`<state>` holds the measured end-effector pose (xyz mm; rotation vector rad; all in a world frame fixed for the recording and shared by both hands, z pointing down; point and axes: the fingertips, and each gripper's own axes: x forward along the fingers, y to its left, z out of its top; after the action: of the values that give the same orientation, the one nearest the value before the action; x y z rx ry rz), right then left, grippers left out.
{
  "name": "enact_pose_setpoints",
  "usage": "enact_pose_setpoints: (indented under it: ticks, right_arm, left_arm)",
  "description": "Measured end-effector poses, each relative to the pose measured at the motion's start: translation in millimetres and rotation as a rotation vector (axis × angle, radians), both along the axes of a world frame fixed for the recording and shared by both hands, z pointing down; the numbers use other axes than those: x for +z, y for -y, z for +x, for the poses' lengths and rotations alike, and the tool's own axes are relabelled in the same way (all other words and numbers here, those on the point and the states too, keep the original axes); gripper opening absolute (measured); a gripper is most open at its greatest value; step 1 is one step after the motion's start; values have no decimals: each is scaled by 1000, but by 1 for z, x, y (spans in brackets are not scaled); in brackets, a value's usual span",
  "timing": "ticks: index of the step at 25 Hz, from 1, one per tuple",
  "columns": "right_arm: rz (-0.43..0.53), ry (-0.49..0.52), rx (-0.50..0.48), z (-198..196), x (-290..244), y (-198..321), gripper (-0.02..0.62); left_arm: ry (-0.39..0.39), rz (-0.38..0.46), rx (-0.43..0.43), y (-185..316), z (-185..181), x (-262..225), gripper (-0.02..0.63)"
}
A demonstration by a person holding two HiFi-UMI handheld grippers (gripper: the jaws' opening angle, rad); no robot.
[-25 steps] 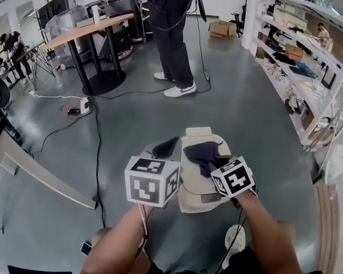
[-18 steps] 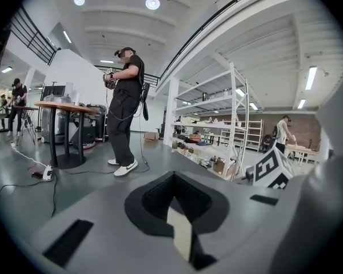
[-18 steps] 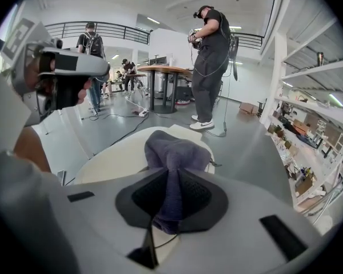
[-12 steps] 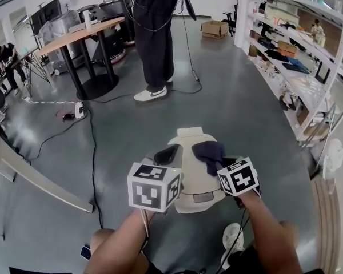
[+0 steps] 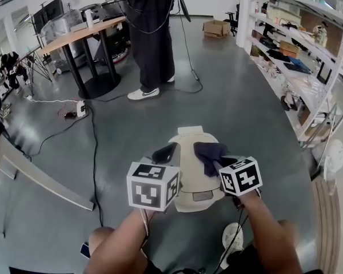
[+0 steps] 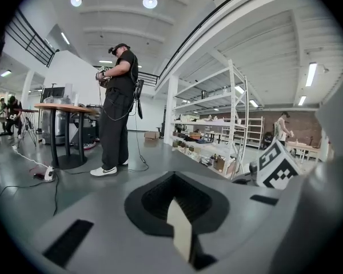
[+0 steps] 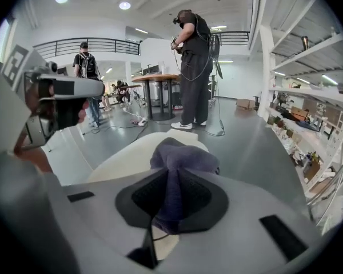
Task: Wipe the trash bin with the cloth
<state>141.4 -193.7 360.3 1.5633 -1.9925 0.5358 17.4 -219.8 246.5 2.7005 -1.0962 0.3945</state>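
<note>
A cream trash bin with a closed lid stands on the grey floor right below me. A dark purple cloth lies bunched on the right side of the lid, and my right gripper is shut on it. In the right gripper view the cloth bulges out of the right gripper over the bin lid. My left gripper sits at the lid's left edge, shut with nothing held. In the left gripper view the left gripper shows only a cream sliver of bin under its dark pads.
A person stands a few steps beyond the bin. A round table is at the back left, with cables and a power strip on the floor. Shelving lines the right side. My shoe is beside the bin.
My right gripper has slid the cloth slightly to the right on the lid. The standing person has stepped left. My left gripper stays at the lid's left edge.
</note>
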Motion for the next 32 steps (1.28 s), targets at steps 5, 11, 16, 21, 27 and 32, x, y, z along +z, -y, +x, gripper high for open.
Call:
enact_pose_setpoints:
  ticks: [5, 11, 16, 21, 27, 32]
  right_arm:
    - [4, 15, -76, -36, -4, -6, 51]
    - [28, 6, -169, -83, -15, -14, 51]
    - [9, -23, -233, -113, -12, -23, 51]
    - [-41, -52, -265, -128, 4, -36, 51]
    - [-49, -89, -244, -124, 7, -44, 51]
    - [-49, -95, -206, -111, 7, -51, 51]
  left_arm:
    - [11, 3, -11, -8, -12, 0, 0]
    - [29, 10, -46, -13, -41, 0, 0]
    - [53, 11, -71, -19, -69, 4, 0]
    - [49, 0, -92, -28, -85, 8, 0]
    - [51, -9, -74, -40, -85, 11, 0]
    - [59, -19, -61, -43, -83, 17, 0]
